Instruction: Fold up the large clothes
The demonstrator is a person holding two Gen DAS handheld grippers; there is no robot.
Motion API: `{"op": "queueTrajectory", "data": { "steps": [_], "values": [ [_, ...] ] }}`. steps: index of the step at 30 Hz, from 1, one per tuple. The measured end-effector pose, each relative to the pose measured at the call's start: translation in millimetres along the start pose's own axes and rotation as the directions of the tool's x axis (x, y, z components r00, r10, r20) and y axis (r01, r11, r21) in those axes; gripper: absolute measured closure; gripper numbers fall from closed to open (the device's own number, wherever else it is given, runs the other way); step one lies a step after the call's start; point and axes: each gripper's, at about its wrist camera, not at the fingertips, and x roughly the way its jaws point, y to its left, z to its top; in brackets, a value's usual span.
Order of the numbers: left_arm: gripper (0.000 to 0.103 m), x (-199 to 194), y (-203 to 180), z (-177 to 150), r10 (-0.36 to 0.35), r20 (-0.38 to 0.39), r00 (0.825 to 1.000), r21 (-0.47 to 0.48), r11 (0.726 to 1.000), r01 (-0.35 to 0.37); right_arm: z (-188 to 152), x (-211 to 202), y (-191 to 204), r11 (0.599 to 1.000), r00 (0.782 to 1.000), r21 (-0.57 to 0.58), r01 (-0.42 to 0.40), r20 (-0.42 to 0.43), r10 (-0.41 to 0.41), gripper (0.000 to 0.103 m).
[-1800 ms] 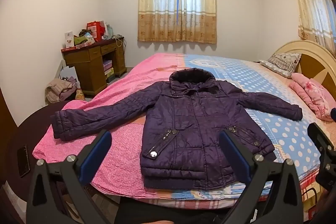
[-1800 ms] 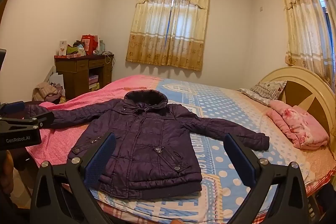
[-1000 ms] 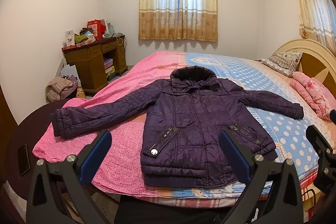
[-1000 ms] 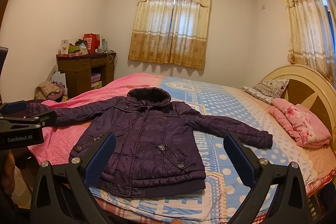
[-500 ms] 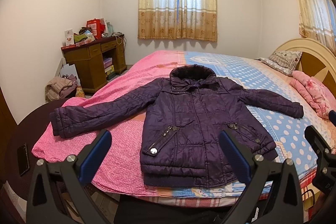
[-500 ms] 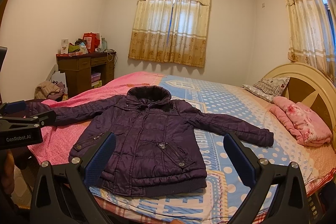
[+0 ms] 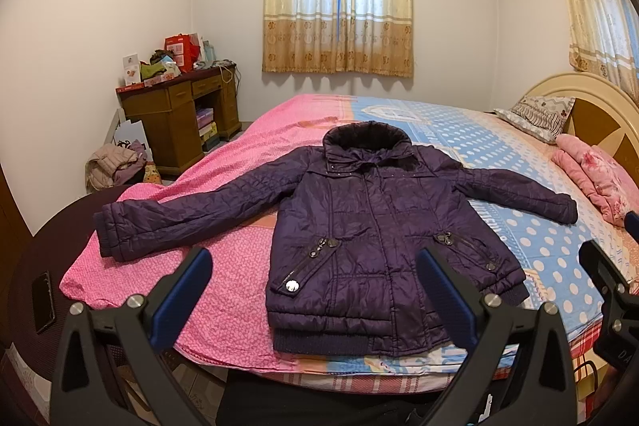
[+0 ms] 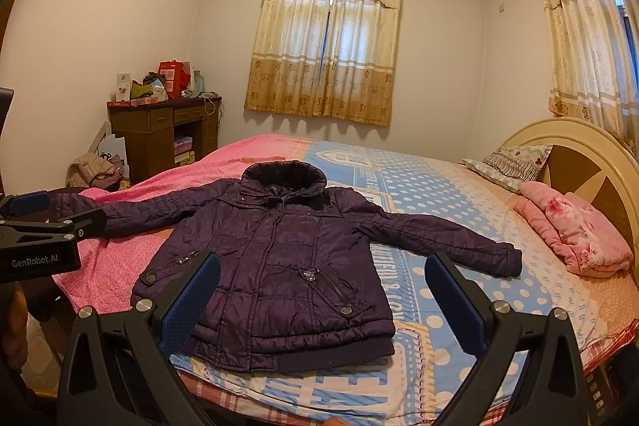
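A dark purple quilted jacket (image 7: 367, 226) lies flat and face up on the bed (image 7: 531, 238), both sleeves spread out, hood toward the window. It also shows in the right wrist view (image 8: 279, 258). My left gripper (image 7: 313, 290) is open and empty, held in front of the jacket's hem near the foot of the bed. My right gripper (image 8: 323, 298) is open and empty, also in front of the hem. Neither touches the jacket. The left gripper's body shows at the left edge of the right wrist view (image 8: 40, 238).
A folded pink blanket (image 8: 575, 230) and a pillow (image 8: 507, 162) lie by the headboard (image 8: 591, 162) on the right. A wooden desk (image 7: 175, 118) with clutter stands at the left wall, clothes piled beside it. A phone (image 7: 42, 302) lies on a dark surface at left.
Both grippers have drifted very slightly; the jacket sits a touch higher in the views. Both stay open, and the jacket has not moved.
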Motion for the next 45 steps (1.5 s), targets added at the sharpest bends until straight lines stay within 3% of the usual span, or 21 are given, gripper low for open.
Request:
{"op": "queueTrajectory", "data": {
  "steps": [27,37,44,45],
  "values": [
    [0.0,4,0,-4,-0.005,-0.01,1.0,-0.003,1.0,0.005,0,1,0,1.0,1.0,0.007,-0.02,-0.008,0.02,0.001],
    [0.0,13,-4,-11,-0.029,-0.029,0.999,0.002,1.0,0.029,-1,5,-5,0.998,0.998,0.02,-0.062,-0.002,0.062,0.001],
    [0.0,41,2,0,-0.071,-0.08,0.994,0.026,0.997,0.073,-11,45,-55,0.98,0.988,0.122,-0.155,0.017,0.154,0.001],
    [0.0,48,2,2,-0.068,-0.082,0.994,0.029,0.997,0.071,-14,52,-64,0.98,0.99,0.144,-0.14,0.016,0.139,0.001]
  ]
}}
